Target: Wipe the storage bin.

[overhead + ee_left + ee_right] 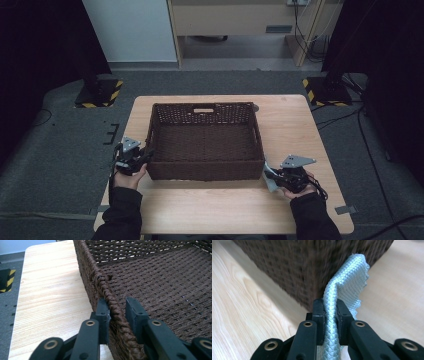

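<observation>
A dark brown woven basket (205,170) stands in the middle of the wooden table (290,125). My left gripper (142,159) is at the basket's near left corner. In the left gripper view my left gripper (117,312) has one jaw outside and one inside the wall, shut on the braided rim (100,280). My right gripper (270,175) is at the near right corner. In the right gripper view my right gripper (329,312) is shut on a pale blue-grey cloth (348,282), which hangs against the basket's corner (299,267). The basket's inside looks bare.
The table's front strip (210,205) lies between the person's dark sleeves. Bare wood (50,290) runs along the basket's left side. Grey carpet, black stands with yellow-black bases (100,92) and cables (370,150) surround the table.
</observation>
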